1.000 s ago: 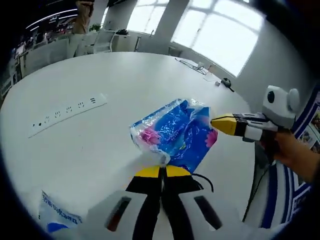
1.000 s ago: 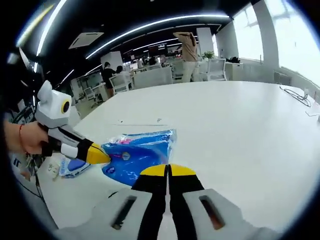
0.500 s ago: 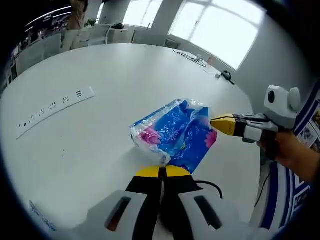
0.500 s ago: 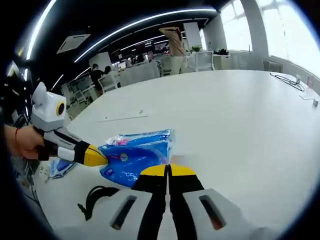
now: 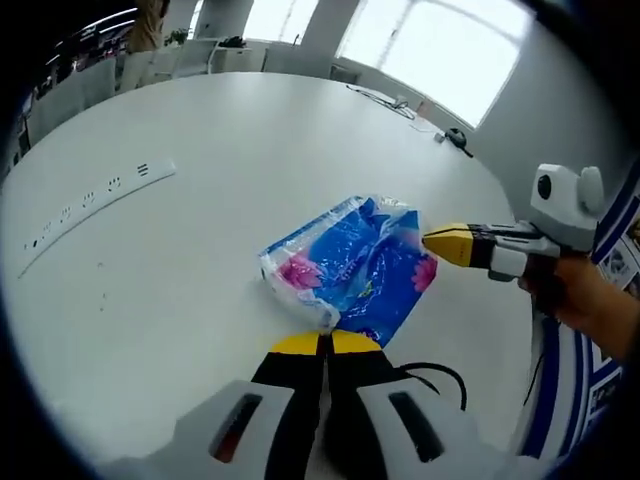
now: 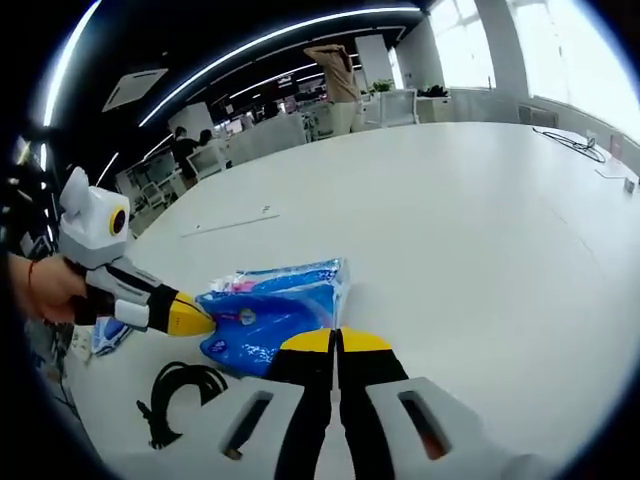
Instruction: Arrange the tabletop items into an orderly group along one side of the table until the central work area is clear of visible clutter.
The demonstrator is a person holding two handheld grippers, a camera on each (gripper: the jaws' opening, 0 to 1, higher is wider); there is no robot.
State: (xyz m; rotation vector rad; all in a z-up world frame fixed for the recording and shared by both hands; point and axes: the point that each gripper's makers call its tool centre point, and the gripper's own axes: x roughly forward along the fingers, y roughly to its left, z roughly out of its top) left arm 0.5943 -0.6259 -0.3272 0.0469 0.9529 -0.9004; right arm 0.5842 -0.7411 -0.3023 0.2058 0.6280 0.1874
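Tissue pack [image 5: 350, 270], blue plastic-wrapped, seen on white table [image 5: 200, 180], pinched at opposite ends. Left gripper [image 5: 325, 343]: jaws closed on near end of pack. Right gripper [image 6: 337, 341]: jaws closed on other end. Black cable [image 6: 175, 395] coiled beside pack, toward table edge; small packet [image 6: 105, 338] lies past cable. Socket strip [image 5: 90, 200] set well apart from pack.

Judged step: pack carried two-handed to side. Wrap slippery, so both grips to be kept level, pull even, cable not to be snagged.
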